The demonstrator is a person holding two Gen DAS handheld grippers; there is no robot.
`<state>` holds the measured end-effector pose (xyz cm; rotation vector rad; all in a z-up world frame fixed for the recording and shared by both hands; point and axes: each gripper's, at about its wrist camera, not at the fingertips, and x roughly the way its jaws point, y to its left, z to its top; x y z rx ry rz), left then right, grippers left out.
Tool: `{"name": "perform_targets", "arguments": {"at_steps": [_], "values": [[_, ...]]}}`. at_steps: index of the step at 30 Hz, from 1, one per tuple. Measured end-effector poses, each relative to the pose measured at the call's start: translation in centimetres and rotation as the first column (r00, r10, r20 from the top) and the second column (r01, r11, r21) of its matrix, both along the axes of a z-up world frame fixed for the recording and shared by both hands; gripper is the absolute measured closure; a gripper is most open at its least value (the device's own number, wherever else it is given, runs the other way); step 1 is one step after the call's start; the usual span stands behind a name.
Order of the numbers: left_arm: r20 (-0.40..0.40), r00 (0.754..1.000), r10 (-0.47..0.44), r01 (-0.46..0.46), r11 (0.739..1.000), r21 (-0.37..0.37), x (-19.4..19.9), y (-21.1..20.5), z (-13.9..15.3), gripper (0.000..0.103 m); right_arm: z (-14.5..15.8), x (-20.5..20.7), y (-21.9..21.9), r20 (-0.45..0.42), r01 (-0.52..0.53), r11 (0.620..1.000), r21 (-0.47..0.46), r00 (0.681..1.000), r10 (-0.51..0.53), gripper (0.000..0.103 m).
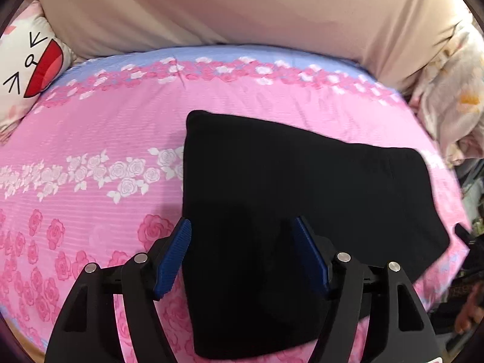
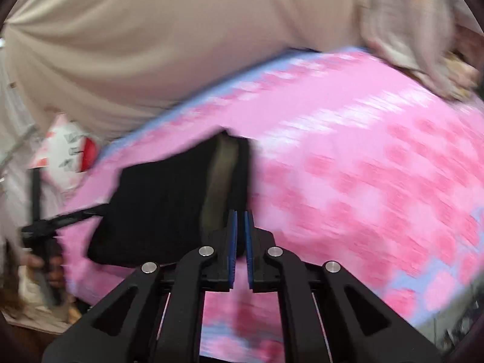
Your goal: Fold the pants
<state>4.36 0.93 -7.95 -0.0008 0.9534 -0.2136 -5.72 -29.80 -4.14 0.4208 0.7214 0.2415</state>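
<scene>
While the pink rose-printed bedsheet is filling most of both views, a beige curtain is hanging beyond its far edge, ahead of both grippers. The black pants, folded into a compact block, are lying flat on the sheet just ahead of and beneath the left gripper, whose blue-padded jaws are standing wide apart with nothing between them. In the blurred right wrist view the pants are sitting ahead and to the left of the right gripper, its pads nearly touching with only a narrow gap; whether any cloth is pinched there is not discernible. A cartoon-face pillow is resting far ahead-left of the left gripper.
</scene>
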Motion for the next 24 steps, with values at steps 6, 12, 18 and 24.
{"name": "perform_targets", "arguments": {"at_steps": [6,12,18,24], "values": [[-0.003,0.999,0.038,-0.037,0.997,0.069,1.3,-0.8,-1.5,0.022,-3.6,11.1,1.2,-0.08,-0.023,0.992,-0.121,0.997,0.014,0.103],[-0.054,0.996,0.069,-0.074,0.994,-0.085,1.9,2.3,-1.0,0.015,-1.6,10.8,-2.4,-0.089,0.079,0.997,-0.022,0.993,-0.08,0.089],[-0.159,0.986,0.055,-0.108,0.93,-0.351,0.5,8.0,-0.2,0.008,-1.7,4.9,-4.3,-0.147,0.057,0.996,0.073,0.988,-0.046,0.023],[-0.266,0.964,0.015,-0.143,0.87,-0.472,0.2,8.3,-3.3,0.008,-5.2,4.0,-3.5,-0.262,0.033,0.976,0.215,0.965,0.026,0.021]]}}
